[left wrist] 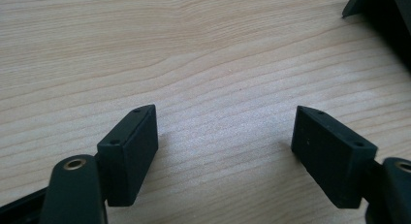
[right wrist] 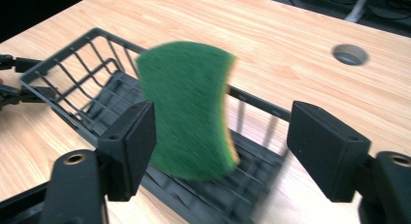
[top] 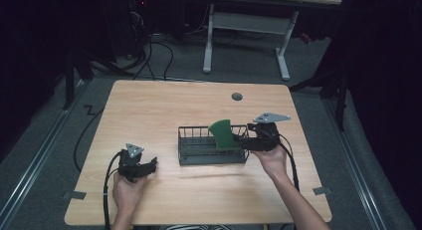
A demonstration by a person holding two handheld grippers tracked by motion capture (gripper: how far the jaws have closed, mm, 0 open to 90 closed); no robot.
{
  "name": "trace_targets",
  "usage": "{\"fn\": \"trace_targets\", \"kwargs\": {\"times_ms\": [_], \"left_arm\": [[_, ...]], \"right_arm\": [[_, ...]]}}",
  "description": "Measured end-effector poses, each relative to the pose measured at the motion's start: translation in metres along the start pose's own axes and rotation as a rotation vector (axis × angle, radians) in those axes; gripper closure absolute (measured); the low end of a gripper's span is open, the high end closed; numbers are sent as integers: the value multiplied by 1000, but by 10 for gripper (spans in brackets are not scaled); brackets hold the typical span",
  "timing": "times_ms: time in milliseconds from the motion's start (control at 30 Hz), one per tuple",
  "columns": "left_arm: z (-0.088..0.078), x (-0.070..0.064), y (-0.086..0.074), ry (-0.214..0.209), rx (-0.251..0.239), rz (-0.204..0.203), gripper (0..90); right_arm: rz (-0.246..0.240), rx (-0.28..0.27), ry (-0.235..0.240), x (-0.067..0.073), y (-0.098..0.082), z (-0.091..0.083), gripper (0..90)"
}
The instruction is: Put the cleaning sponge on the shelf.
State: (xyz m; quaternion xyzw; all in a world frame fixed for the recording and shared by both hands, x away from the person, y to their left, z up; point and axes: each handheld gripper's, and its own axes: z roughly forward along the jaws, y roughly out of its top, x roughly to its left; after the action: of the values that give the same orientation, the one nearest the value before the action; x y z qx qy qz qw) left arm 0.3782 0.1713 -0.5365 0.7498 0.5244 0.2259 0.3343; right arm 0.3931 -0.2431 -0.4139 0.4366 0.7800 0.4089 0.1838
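Note:
A green scouring sponge [top: 223, 134] with a yellow side stands on edge, tilted, in the right end of a black wire basket [top: 189, 140] at mid table. My right gripper [top: 242, 140] is at the basket's right end and points left at the sponge. In the right gripper view the sponge [right wrist: 189, 107] looks blurred between the wide jaws, close to the left one and well apart from the right one; neither pad presses it. The basket's rim [right wrist: 63, 54] runs behind it. My right gripper [right wrist: 223, 117] is open. My left gripper [top: 153, 164] rests near the table's front left, open [left wrist: 225, 136] over bare wood.
A round cable hole [top: 237, 96] sits in the tabletop behind the basket, also in the right gripper view as a grey hole [right wrist: 350, 54]. A white-legged desk [top: 209, 41] stands beyond the table. A dark corner [left wrist: 383, 10] shows at the top right of the left gripper view.

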Motion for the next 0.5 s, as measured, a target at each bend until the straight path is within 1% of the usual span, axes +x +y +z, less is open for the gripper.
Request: {"fn": "trace_targets", "kwargs": {"times_ms": [33,67,133,200,267,400,500], "left_arm": [[0,0,0,0,0,0,252],[0,0,0,1,0,0,253],[0,0,0,1,0,0,253],[0,0,0,1,0,0,253],[0,0,0,2,0,-1,253],[0,0,0,3,-2,-3,253],[0,0,0,3,-2,-4,253]], "right_arm": [[2,-20,-7,-4,-3,-4,314],[14,-31,-20,-7,-6,-9,321],[37,-40,-33,-15,-12,-16,341],[45,-48,-58,-23,-17,-23,359],[66,-65,-78,-31,-22,-30,368],[103,-67,-109,-46,-35,-39,373],[145,-79,-121,-56,-45,-46,374]]}}
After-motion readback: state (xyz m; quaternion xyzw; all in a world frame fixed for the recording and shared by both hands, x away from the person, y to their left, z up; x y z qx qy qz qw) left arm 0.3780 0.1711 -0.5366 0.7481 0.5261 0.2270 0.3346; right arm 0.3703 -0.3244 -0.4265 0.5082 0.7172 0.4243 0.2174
